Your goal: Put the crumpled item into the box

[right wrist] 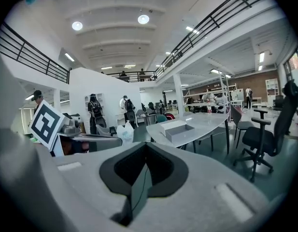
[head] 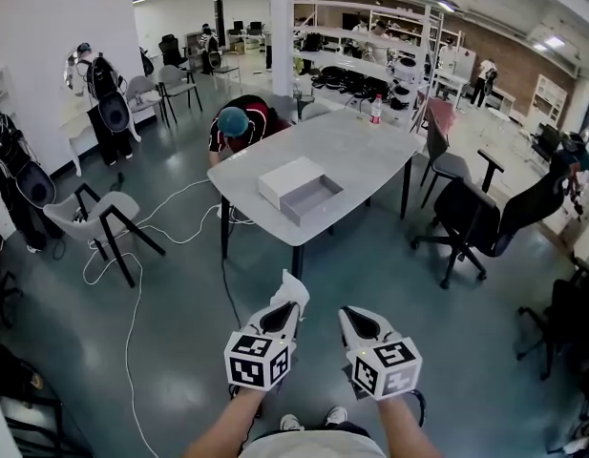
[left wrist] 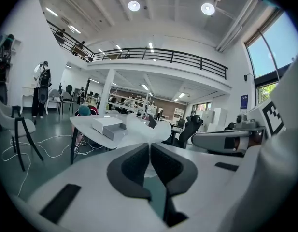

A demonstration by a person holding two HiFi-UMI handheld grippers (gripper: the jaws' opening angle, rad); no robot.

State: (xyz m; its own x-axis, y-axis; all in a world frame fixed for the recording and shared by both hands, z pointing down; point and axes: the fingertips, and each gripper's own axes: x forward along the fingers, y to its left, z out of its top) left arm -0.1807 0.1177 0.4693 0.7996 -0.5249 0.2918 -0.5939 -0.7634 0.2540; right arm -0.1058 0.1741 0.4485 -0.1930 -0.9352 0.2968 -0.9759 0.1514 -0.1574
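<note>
A white crumpled item [head: 293, 289] sticks out from the tips of my left gripper [head: 285, 307], which is shut on it. In the left gripper view the item [left wrist: 145, 129] bulges above the closed jaws of the left gripper [left wrist: 149, 147]. The open white-and-grey box [head: 300, 191] lies on the grey table [head: 361, 151], well ahead of both grippers; it shows as the box [left wrist: 108, 126] and the box [right wrist: 176, 128] in the gripper views. My right gripper [head: 350, 316] is shut with nothing in it, level with the left one over the floor. Its jaws meet in the right gripper [right wrist: 146, 147] view.
A person in a teal cap [head: 234, 123] bends at the table's far left side. A black office chair [head: 480, 218] stands right of the table and a grey chair [head: 103, 219] to the left. White cables [head: 132, 284] trail on the floor. A bottle [head: 376, 109] stands on the table's far end.
</note>
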